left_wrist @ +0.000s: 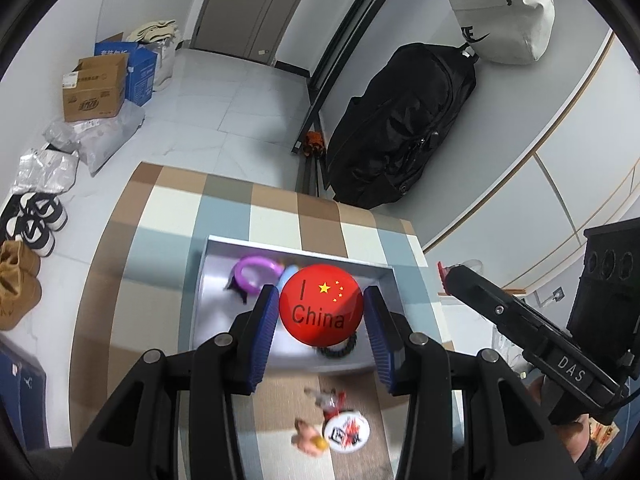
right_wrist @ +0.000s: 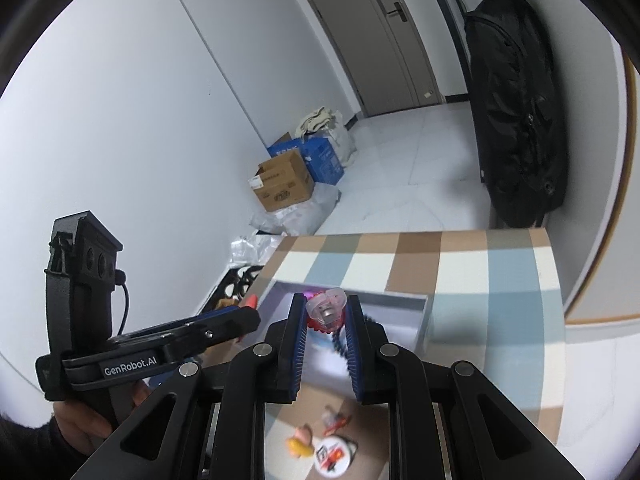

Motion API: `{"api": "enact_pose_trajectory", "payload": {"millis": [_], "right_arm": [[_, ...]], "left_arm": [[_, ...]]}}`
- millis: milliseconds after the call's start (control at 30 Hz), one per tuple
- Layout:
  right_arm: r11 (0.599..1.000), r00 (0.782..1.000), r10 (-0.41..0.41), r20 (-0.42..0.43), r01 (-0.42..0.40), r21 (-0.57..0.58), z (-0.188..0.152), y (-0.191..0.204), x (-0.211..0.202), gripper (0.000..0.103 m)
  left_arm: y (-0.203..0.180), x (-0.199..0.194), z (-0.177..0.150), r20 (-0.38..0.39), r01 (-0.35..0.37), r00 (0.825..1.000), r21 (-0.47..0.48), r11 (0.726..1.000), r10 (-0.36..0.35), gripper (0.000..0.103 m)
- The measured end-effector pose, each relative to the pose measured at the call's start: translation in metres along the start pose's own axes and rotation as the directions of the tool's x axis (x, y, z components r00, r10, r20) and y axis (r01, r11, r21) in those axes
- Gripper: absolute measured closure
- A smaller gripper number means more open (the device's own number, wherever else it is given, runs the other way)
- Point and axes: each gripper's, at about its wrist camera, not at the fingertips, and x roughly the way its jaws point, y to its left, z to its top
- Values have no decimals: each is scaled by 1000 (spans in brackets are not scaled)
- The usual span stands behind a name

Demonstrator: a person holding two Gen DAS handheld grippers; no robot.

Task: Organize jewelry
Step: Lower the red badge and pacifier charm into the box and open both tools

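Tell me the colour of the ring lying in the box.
Purple ring; left wrist view shows it best.

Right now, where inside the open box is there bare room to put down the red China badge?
The box's near left floor, below the purple ring, is bare. Its far side holds that ring; the near right holds a black beaded bracelet. The left gripper holds the red China badge above the middle.

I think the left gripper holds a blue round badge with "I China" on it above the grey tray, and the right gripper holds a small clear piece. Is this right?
Not quite: the badge in the left gripper is red, not blue, as the left wrist view shows. The rest stands: it is above the grey tray, and the right gripper holds a small clear piece.
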Motion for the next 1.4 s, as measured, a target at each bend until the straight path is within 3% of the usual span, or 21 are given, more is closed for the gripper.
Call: {"api": "enact_pose_trajectory", "payload": {"millis": [533,967,1200,1267,1400], "right_arm": [[999,995,-12,-99,17,43,-3,-28,48,85],[994,992,-12,-127,26,103,-5,-42,57,85],[989,994,6,-107,10,145,-3,-45,52,83],[987,995,18,-93,-3,161,-2,-47,47,79],[984,998,15,-61,-4,180,0,-49,39,70]], "left_arm": [[2,46,3,-84,-15,996,32,999,17,65],[-7,54,3,-82,-23,996,69,997,29,65],[-5,56,7,-85,30,996,25,999,-28,65],[-4,56,9,-95,50,994,3,999,-50,62],[-4,49,11,-68,89,994,-28,996,-91,41]]}}
